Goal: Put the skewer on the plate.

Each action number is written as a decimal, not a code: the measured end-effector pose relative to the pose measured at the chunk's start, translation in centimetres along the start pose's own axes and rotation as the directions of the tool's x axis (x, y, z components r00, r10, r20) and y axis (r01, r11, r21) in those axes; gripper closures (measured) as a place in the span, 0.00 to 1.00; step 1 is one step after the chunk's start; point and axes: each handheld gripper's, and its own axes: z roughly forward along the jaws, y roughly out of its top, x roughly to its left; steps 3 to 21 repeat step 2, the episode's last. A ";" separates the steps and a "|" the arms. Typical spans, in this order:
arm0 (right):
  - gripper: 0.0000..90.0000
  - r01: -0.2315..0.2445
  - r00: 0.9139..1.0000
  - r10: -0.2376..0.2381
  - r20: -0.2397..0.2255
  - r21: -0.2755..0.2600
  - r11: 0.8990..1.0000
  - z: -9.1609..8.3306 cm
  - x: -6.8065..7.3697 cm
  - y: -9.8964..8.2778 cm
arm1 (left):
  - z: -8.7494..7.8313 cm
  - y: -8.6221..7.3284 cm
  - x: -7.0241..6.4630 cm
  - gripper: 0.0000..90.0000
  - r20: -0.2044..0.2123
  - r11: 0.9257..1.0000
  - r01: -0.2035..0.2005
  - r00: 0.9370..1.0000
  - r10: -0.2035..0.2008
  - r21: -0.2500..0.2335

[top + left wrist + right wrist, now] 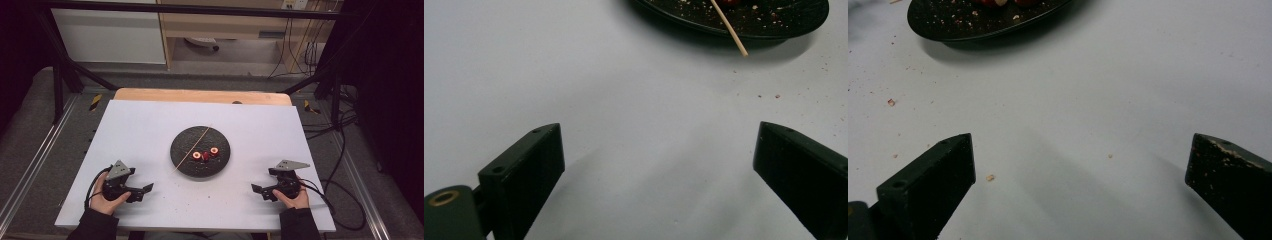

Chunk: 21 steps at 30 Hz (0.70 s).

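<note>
left claw (145,190) sits near the front-left of the white worktop (140,130), jaws spread wide, nothing between them. in the left gripper view it looks along bare sheet toward the near rim of the black plate (774,30), well apart from it.

plate (200,151) is mid-worktop. a thin wooden skewer (192,149) lies slanted across it, its near end sticking out past the rim over the sheet (729,27). two small red food pieces (206,154) sit close together right of the skewer, roughly plate centre. can't tell if either is threaded on the stick. crumbs on the plate and scattered on the sheet.

right claw (256,190) at front-right, also spread wide and empty, crumbs stuck to one jaw. right gripper view faces the plate's near edge (998,27).

my read: the step is going in for the skewer and the pieces.
- take the skewer by the overhanging end, the only bit with clearance under it
- come in low, jaws straddling the stick crosswise, close slow; it's thin and will roll
- other claw steadies a red piece, light squeeze, looks soft
- watch the plate sliding
</note>
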 end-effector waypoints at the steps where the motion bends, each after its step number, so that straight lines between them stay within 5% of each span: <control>1: 0.01 0.000 1.000 0.000 0.000 0.001 1.000 0.0 0.0 0.0 | 0.0 0.0 0.0 0.07 0.001 1.000 -0.005 1.000 0.005 -0.001; 21: 0.01 0.000 1.000 0.000 -0.001 0.000 1.000 0.0 0.0 0.0 | 0.0 0.0 -0.1 0.07 0.006 1.000 -0.010 1.000 0.010 0.000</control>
